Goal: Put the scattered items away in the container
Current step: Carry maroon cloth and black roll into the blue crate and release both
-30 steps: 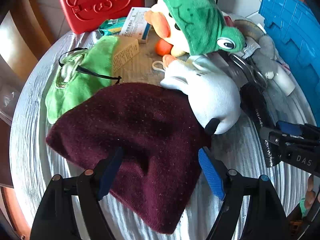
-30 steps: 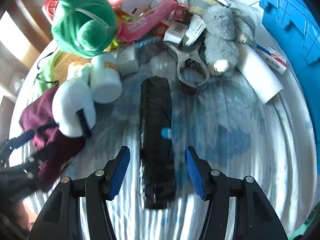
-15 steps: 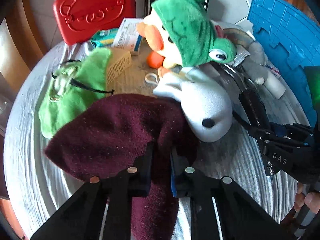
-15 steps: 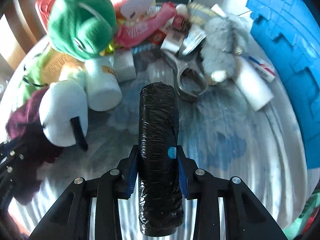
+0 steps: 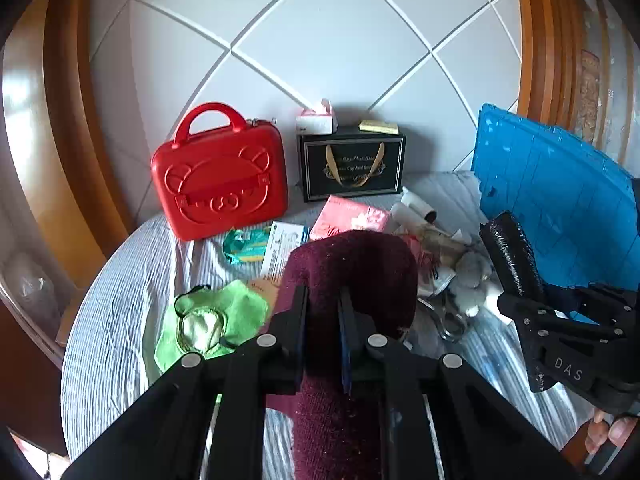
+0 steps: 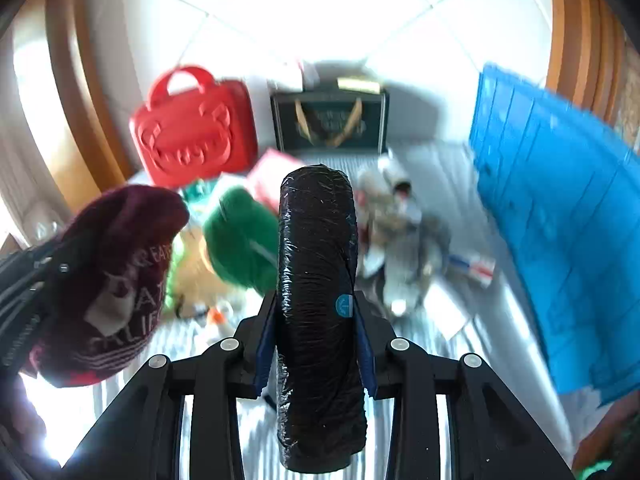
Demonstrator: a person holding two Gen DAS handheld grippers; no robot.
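both jaws clamped, left on maroon beanie [image 5: 348, 280], right on black roll [image 6: 318, 280], blue crate [image 5: 560, 208] rightward

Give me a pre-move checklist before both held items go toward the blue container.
1. Left tool shut on the maroon knit hat: ok.
2. Right tool shut on the black wrapped roll: ok.
3. Hat clear of the table: cannot tell; its lower end runs out of the left wrist view.
4. Roll clear of the striped tablecloth: ok, seen raised in the left wrist view.
5. Blue container in view to the right: ok.
6. Container's opening free: cannot tell, only its ribbed outer wall shows.
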